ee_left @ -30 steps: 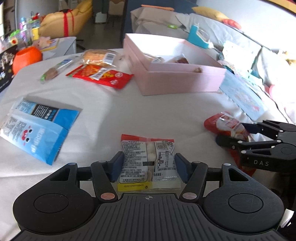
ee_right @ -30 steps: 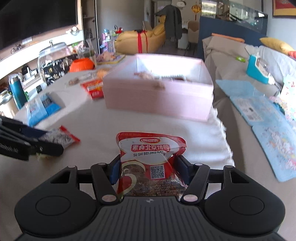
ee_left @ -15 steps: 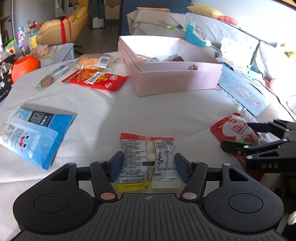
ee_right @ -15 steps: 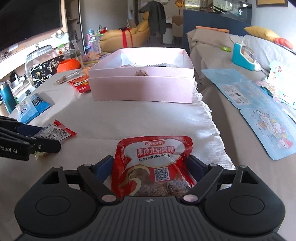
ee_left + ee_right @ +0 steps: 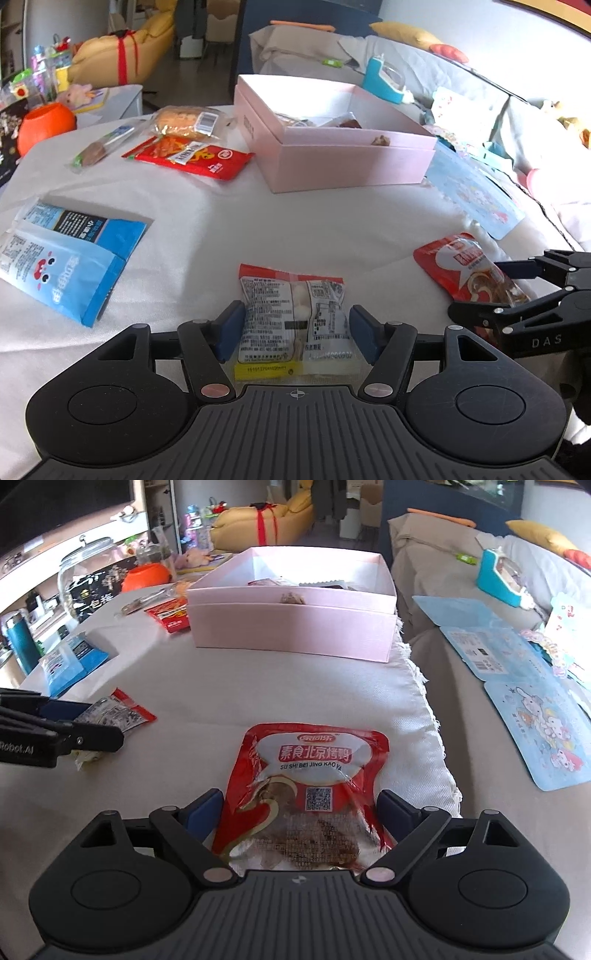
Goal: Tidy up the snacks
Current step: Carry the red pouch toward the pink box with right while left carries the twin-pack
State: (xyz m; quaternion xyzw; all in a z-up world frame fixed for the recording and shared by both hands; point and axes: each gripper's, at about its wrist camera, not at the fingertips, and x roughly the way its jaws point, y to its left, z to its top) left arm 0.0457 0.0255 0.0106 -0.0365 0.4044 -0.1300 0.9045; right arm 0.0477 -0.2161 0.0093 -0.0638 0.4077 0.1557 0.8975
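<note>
The right claw has let go of the red packet and is opening wider; the packet now lies on the worktop. The left claw stays open around the clear packet, nothing boxed.

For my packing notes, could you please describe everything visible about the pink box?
The pink box is a shallow, open-topped rectangular carton of what looks like matte card, pale inside, with a seam line running round its walls. It sits flat on the white cloth at the far side, near the cloth's frayed edge. A few wrapped snacks lie inside it, partly hidden by the walls. A small brown scrap rests on the near rim. Neither gripper touches it.
</note>
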